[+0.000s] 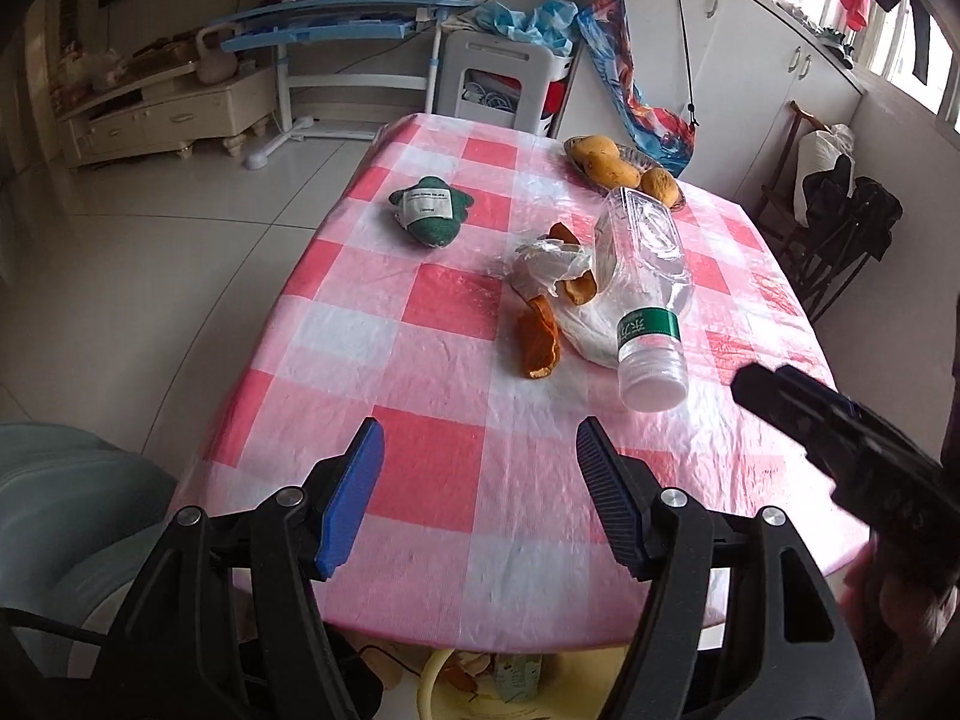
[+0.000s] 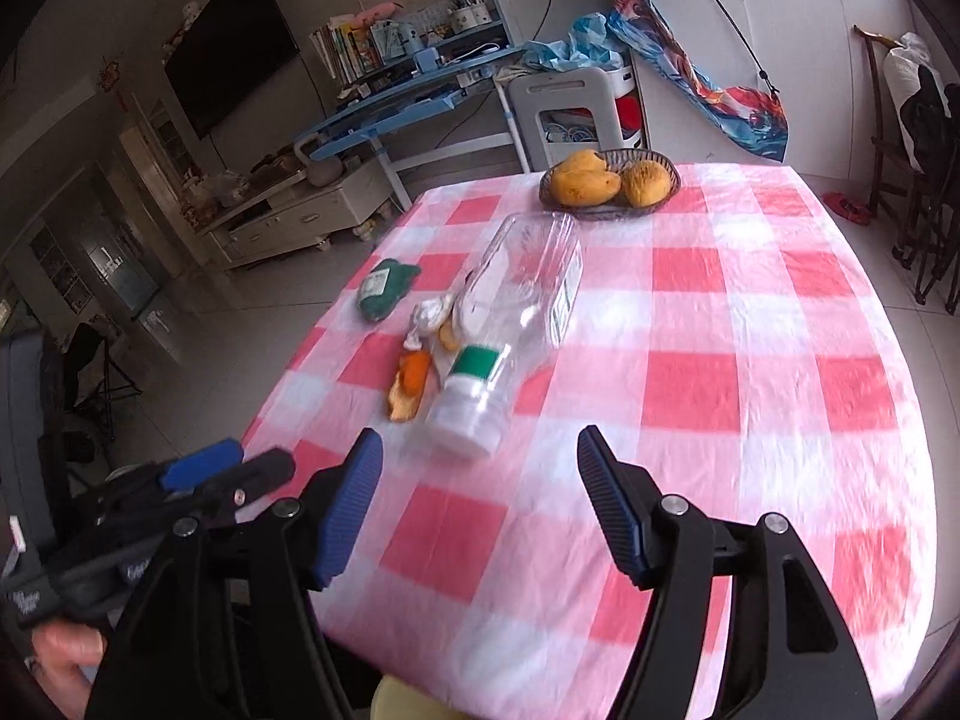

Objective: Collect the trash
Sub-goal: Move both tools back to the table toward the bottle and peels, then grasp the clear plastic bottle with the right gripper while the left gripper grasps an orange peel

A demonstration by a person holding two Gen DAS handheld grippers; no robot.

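An empty clear plastic bottle (image 1: 645,288) with a green label lies on its side on the pink checked table (image 1: 432,468), cap end toward me. Beside it lie orange peels (image 1: 540,339), a crumpled white wrapper (image 1: 549,267) and a white plastic bag (image 1: 585,330). My left gripper (image 1: 480,462) is open and empty above the table's near part. My right gripper (image 2: 480,474) is open and empty, just short of the bottle (image 2: 510,324). The peels (image 2: 411,387) and wrapper (image 2: 432,315) lie left of the bottle there. A yellow bin (image 1: 444,687) with scraps sits under the table edge.
A green pouch with a white label (image 1: 429,210) lies at the table's left. A dark basket of mangoes (image 2: 609,183) stands at the far edge. A white chair (image 1: 504,81), a blue desk (image 1: 336,30) and cabinets stand beyond. Folding chairs (image 1: 840,228) stand right.
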